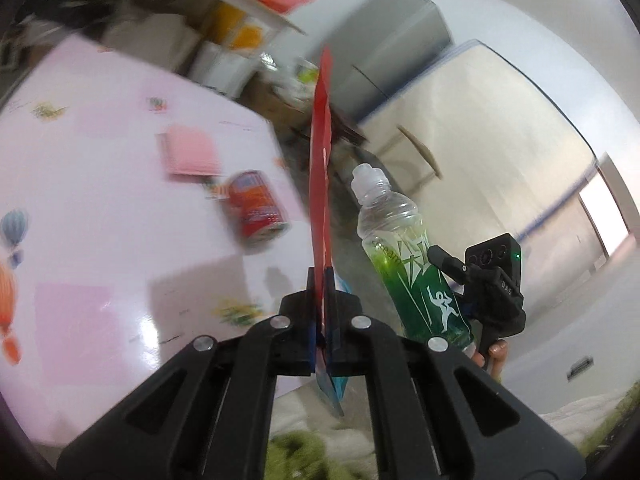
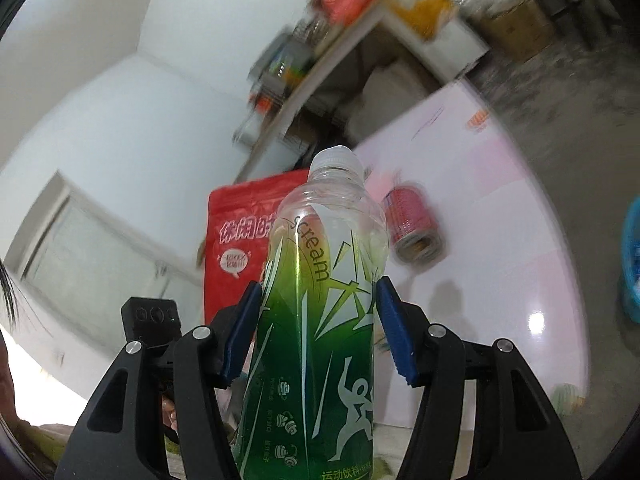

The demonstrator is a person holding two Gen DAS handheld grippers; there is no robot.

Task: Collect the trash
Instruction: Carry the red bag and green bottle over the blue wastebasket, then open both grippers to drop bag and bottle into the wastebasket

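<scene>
Left wrist view: at nine o'clock lies the glossy pink table with a red ribbed can on its side, at centre my left gripper is pressed together on a thin, flat red foil pouch seen edge-on, and at three o'clock a clear plastic bottle with a green label stands before a pale refrigerator. Right wrist view: my right gripper pinches that smooth bottle between blue ridged pads, tilted up off the table, white walls and cluttered shelves beyond at twelve o'clock.
</scene>
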